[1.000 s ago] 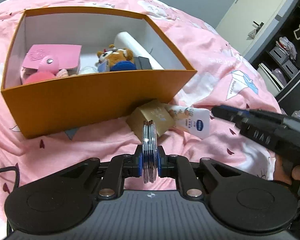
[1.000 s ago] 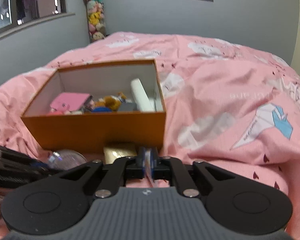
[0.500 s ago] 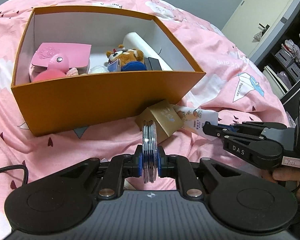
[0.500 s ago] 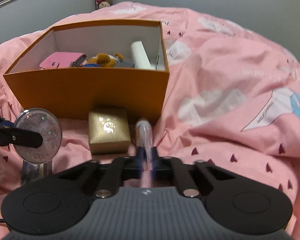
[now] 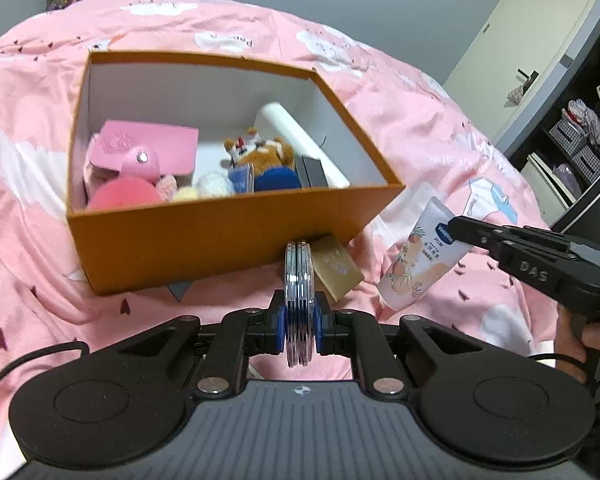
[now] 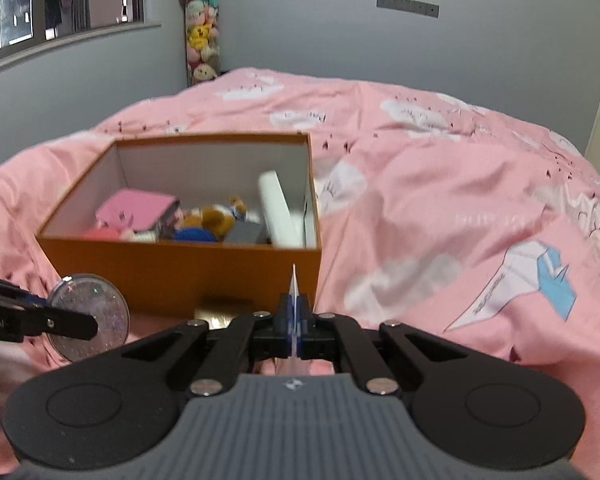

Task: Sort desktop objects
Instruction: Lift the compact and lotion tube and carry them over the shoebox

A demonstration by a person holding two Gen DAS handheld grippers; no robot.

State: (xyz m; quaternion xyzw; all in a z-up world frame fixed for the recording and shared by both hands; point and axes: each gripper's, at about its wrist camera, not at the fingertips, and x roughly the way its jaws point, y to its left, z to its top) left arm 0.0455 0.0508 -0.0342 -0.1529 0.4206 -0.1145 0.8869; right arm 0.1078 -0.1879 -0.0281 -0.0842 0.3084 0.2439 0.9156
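Right gripper pinches white floral lotion tube by its flat crimped end.

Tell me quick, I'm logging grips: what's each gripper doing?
Left gripper: shut on the round glitter case.
Right gripper: shut on the lotion tube.

Gold box: mostly hidden behind right claw's body, blurred. Tube: seen edge-on only, lower part hidden. Items in orange box: blurred in right view, lower parts hidden by front wall. Hand: cut off at edge.
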